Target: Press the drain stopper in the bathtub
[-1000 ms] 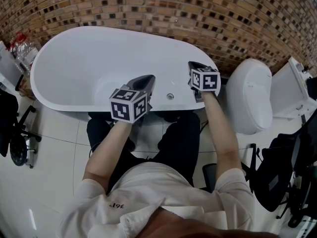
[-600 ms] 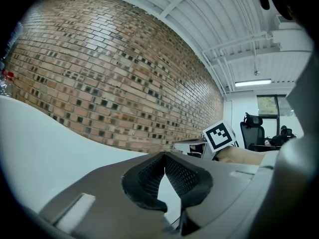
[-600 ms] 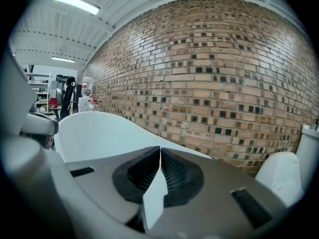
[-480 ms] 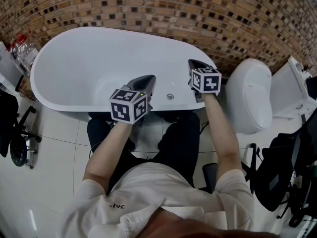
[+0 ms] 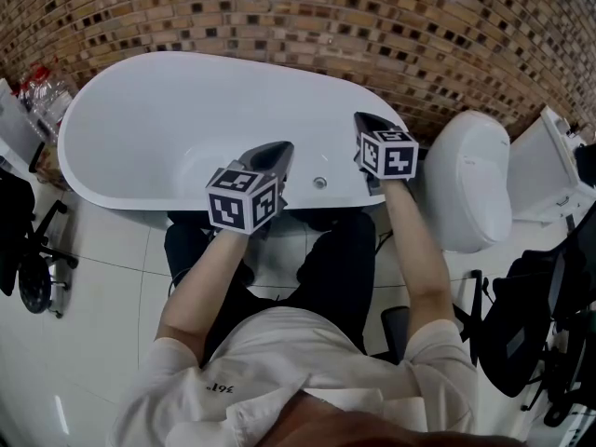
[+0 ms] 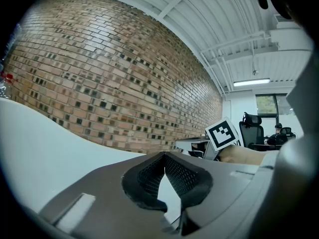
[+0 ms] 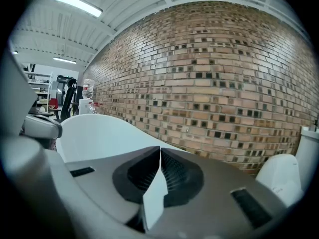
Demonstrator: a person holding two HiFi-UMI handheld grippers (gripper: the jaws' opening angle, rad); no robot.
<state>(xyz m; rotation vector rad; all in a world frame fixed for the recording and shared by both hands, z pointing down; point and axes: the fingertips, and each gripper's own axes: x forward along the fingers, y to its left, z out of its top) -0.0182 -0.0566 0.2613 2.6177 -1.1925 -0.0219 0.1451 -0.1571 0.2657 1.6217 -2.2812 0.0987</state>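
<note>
head view: left tool [image 5: 277, 149] and right tool [image 5: 364, 120], closed, hover over bathtub [image 5: 168, 101].

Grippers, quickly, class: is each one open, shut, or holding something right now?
Left gripper: shut, jaws tip to tip, nothing held.
Right gripper: shut, nothing held.

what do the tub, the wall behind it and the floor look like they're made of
Bathtub: smooth, glossy, seamless white shell, likely acrylic or enamelled; the look leaves it open.
Wall: small brick-shaped tiles in brown and tan with dark ones mixed in, and pale grout lines.
Floor: large glossy white tiles, probably ceramic, with thin joints and light glints.
</note>
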